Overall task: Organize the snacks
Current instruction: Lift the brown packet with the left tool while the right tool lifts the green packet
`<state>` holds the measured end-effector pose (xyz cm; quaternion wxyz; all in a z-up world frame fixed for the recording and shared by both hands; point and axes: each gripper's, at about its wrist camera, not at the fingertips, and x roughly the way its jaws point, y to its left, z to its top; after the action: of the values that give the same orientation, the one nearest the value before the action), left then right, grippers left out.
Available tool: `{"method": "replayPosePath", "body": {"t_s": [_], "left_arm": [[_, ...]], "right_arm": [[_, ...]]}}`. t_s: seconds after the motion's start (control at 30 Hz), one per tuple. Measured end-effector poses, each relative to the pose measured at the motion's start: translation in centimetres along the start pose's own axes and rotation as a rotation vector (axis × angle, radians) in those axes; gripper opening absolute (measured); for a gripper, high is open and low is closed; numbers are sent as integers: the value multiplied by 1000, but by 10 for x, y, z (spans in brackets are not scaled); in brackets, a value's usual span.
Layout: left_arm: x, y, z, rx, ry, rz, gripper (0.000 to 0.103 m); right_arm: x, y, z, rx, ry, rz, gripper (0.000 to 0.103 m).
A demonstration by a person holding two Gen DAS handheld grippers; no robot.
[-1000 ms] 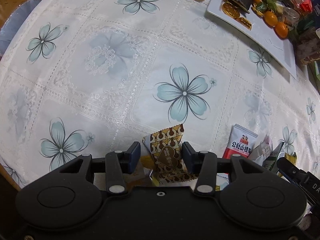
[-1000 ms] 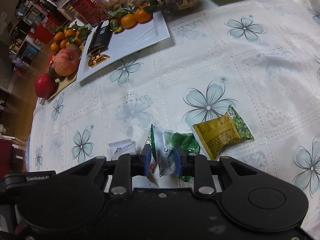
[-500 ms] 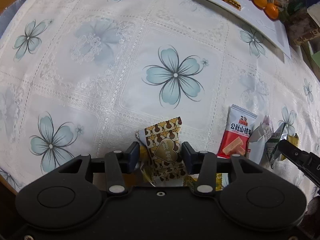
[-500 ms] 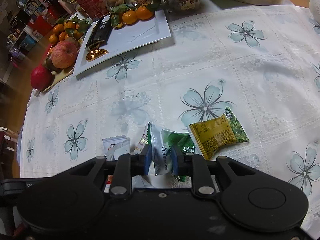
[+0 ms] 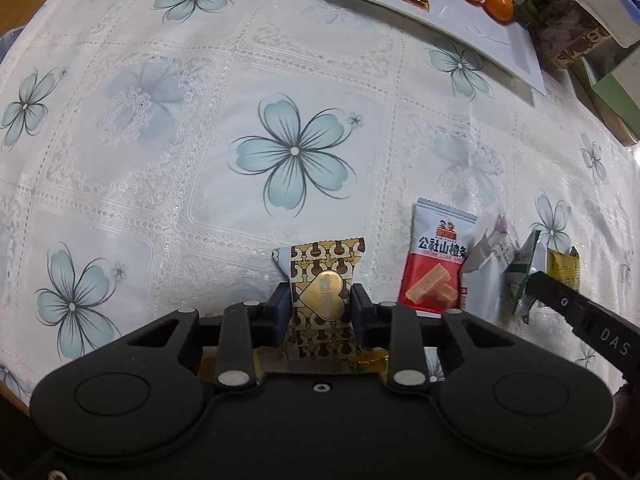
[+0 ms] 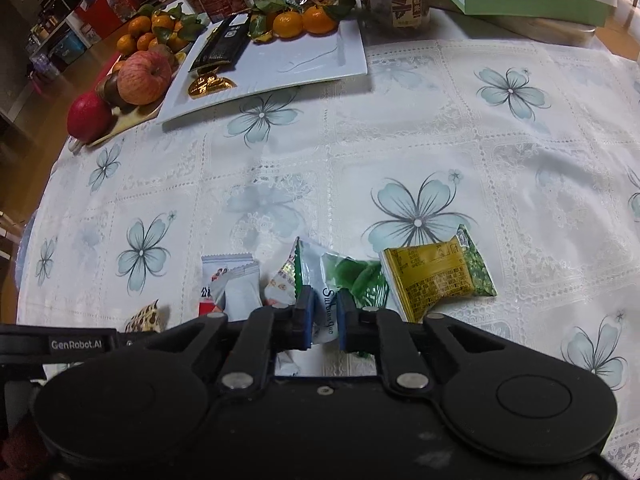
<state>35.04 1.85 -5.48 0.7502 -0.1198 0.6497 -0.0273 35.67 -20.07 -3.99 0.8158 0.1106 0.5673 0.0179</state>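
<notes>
Gold-and-brown heart-printed candy packet point(image 5: 322, 300) at lower centre of the left wrist view, standing between the pads of the left tongs point(image 5: 320, 314); jaws closing, pads at or nearly at the wrapper's edges, firm pinch not certain. Just right of it, flat on the worktop point(image 5: 180, 160): red-and-white hawthorn-strip packet point(image 5: 438, 268), then crumpled silver-white sachets point(image 5: 486, 260), with the tip of the other tool entering from lower right.

Green-and-white packet point(image 6: 326, 304) at lower centre of the right wrist view, pinched between the blue pads of the right tongs point(image 6: 322, 318), fully closed on the thin wrapper. Touching it on the right, a yellow-and-green packet point(image 6: 436, 278), label side up. To its left, white sachets point(image 6: 240, 288) overlapping the hawthorn packet, and a corner of the gold candy at lower left.

Toward the upper left of the same view, a white rectangular plate point(image 6: 320, 64) already carrying a black bar packet point(image 6: 222, 42), gold foil pieces point(image 6: 208, 84) and mandarins point(image 6: 300, 20), with much of its surface bare; beside it a tray with apples point(image 6: 140, 76).

Judged progress: early to middle. A few sweets on the plate, if that is the destination, which cannot be confirmed. Five or more packets in the loose cluster near the lower edge, none yet lifted clear. Left to do: finish the left pinch, raise both packets, carry and place them, then return for the hawthorn strip, the sachets and the yellow-green packet.
</notes>
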Motion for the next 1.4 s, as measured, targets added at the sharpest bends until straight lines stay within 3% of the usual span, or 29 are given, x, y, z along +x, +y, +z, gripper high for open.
{"method": "replayPosePath", "body": {"t_s": [0.17, 0.3, 0.4, 0.47, 0.67, 0.77, 0.97, 1.13, 1.27, 1.4], "left_arm": [[-1, -8, 0, 31, -7, 2, 39], [5, -5, 1, 12, 14, 7, 39], [5, -4, 2, 3, 15, 4, 39], [7, -5, 2, 2, 14, 9, 40], [9, -8, -1, 16, 9, 30, 43], [9, -8, -1, 17, 7, 31, 43], [10, -9, -1, 18, 6, 33, 44], [9, -10, -2, 27, 0, 40, 44], [9, -10, -1, 26, 0, 41, 44], [9, -11, -1, 30, -2, 45, 44]], "right_arm": [[-4, -6, -10, -62, 137, 55, 6], [-7, -9, -28, -161, 167, 9, 10], [-6, -21, -27, -53, 168, 36, 16], [-6, -28, -22, 63, 155, 81, 42], [10, -43, -14, 392, 158, 194, 54], [21, -43, -17, 482, 184, 204, 54], [18, -39, -16, 547, 99, 184, 57], [21, -44, -13, 614, 87, 185, 61], [22, -56, -16, 719, 84, 218, 70], [21, -63, -17, 794, 96, 217, 69]]}}
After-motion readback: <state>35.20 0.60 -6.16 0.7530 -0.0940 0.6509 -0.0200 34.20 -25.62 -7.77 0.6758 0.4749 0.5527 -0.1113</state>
